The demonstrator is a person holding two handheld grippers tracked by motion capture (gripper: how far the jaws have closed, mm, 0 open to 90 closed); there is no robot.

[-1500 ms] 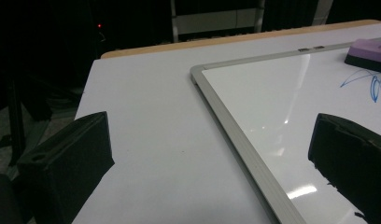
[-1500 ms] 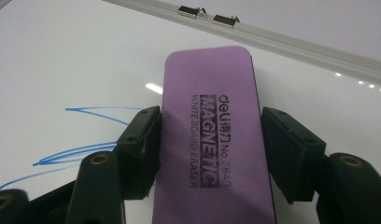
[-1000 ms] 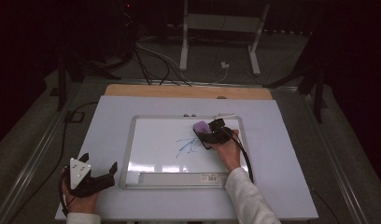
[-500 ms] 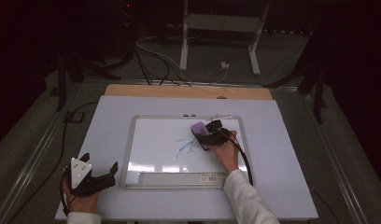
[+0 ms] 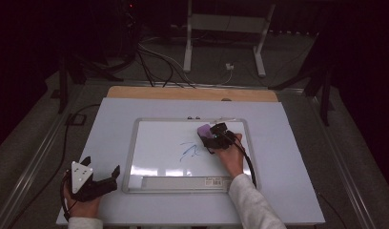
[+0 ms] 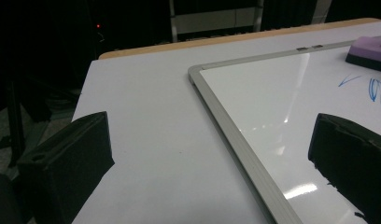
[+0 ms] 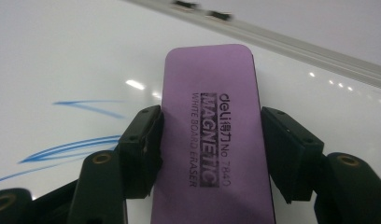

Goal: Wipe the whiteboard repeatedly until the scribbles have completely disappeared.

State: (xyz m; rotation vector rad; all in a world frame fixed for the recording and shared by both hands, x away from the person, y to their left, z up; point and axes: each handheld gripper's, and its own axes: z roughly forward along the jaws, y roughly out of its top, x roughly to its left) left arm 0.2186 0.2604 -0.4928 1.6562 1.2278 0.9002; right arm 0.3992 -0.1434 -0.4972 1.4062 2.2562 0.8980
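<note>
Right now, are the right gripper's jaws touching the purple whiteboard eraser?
Touching. The right gripper view shows the right gripper with both black jaws pressed against the long sides of the purple whiteboard eraser, no gap on either side, above the whiteboard.

white table cover, wooden table edge, floor cables, metal stand.

eraser: near end cut off by the right gripper view's bottom edge
scribble: cut off at the left gripper view's right edge, beside the eraser
</note>
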